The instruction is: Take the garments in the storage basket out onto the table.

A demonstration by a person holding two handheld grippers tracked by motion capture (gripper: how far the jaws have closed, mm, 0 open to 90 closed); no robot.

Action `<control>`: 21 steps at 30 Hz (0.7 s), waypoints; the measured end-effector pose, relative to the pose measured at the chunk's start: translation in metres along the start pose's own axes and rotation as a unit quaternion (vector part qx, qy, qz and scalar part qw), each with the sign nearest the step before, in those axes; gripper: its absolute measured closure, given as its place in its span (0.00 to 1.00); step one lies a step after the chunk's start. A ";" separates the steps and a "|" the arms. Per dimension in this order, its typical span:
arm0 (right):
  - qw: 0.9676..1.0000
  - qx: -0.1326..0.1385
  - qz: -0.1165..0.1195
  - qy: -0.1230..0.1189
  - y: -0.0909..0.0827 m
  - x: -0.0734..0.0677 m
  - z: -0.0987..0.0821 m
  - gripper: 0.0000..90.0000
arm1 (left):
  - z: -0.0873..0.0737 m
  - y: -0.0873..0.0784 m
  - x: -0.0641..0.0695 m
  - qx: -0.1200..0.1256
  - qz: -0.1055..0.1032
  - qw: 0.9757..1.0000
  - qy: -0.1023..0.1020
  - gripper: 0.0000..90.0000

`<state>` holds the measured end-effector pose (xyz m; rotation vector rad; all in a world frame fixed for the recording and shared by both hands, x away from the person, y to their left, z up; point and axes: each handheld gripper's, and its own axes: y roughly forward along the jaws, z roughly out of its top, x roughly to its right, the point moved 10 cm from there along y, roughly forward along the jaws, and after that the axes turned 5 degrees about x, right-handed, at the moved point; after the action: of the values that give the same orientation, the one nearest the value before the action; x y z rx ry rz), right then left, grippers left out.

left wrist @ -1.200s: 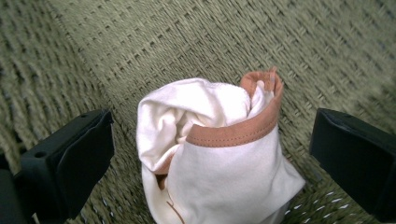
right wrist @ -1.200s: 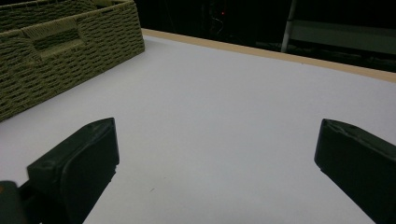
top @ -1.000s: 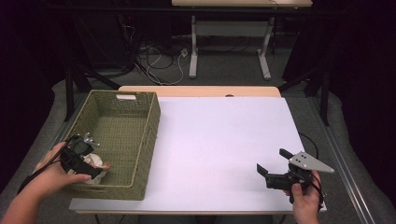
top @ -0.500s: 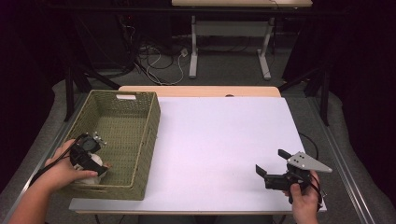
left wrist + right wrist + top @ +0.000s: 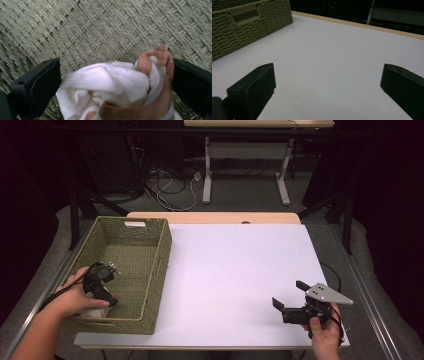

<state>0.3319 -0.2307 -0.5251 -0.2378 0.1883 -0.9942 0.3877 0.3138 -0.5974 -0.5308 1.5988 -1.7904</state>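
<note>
Grasp step, lower left of frame: left gripper (image 5: pixel 111 299) jaws spread around white cloth (image 5: pixel 107 87) in basket (image 5: pixel 150 270), unclenched; next, squeeze; right gripper (image 5: pixel 290 306) released

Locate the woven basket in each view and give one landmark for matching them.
High view: woven basket at table's left side.
Left gripper view: its woven floor behind the white cloth.
Right gripper view: upper left corner.
Shared landmark: the green weave.
</note>
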 end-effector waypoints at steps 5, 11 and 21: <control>1.000 -0.003 0.001 -0.002 0.000 -0.001 0.000 0.00 | -0.003 0.004 -0.001 -0.015 -0.003 1.000 0.003 0.00; 1.000 -0.004 0.003 -0.003 0.001 -0.002 -0.001 0.00 | -0.011 0.012 0.000 -0.054 -0.004 0.998 0.011 0.00; 1.000 -0.006 0.004 -0.004 0.002 -0.003 -0.002 0.00 | -0.022 0.013 -0.002 -0.073 -0.013 0.997 0.004 0.00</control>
<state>0.3312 -0.2275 -0.5272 -0.2516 0.1876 -0.9836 0.3768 0.3308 -0.6135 -0.6145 1.7444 -1.7064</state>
